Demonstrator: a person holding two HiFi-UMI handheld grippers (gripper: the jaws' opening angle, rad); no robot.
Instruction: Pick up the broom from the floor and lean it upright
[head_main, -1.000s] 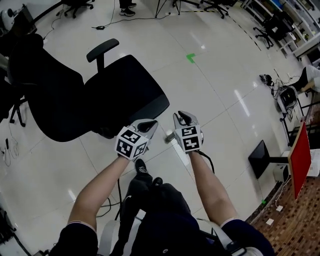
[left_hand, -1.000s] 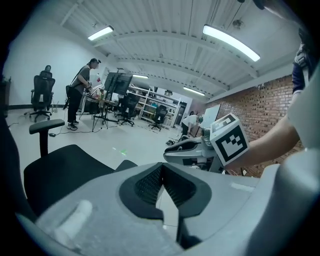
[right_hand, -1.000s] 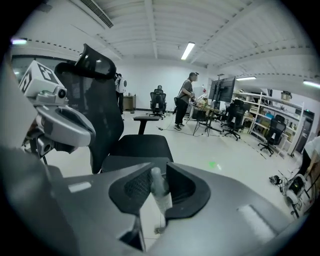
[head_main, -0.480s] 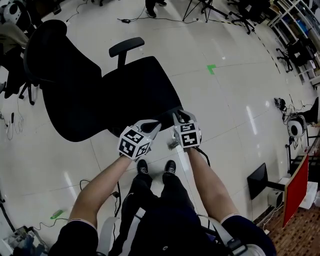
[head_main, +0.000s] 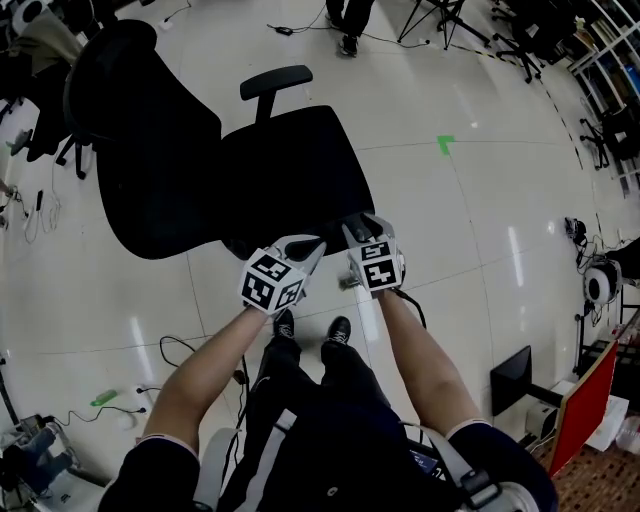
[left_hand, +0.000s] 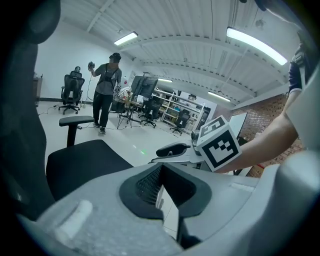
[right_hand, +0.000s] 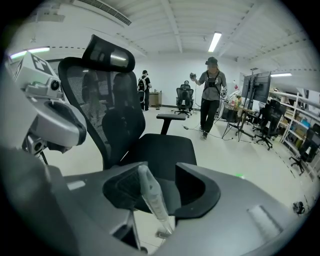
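Right tongs (right_hand: 159, 169) stand wide, their jaws having just been opening, and the broom handle (right_hand: 152, 197) rises between them. The pale, slim handle leans against the left pad, with a clear gap to the right pad, so nothing presses on it. It runs down out of the jaws towards the floor (head_main: 450, 210); the broom's head shows in no view. Left tongs (left_hand: 160, 167) are narrow, tips meeting, with nothing between the pads. In the head view both pairs of tongs sit side by side and close together at the near edge of the seat of a black office chair (head_main: 280, 170), the left ones tilted towards the right ones. The chair's backrest lies to the left and one armrest on its far side. A green mark (head_main: 445, 144) sits on the floor to the far right of the chair. Far across the room a person (right_hand: 212, 90) stands with one arm raised.
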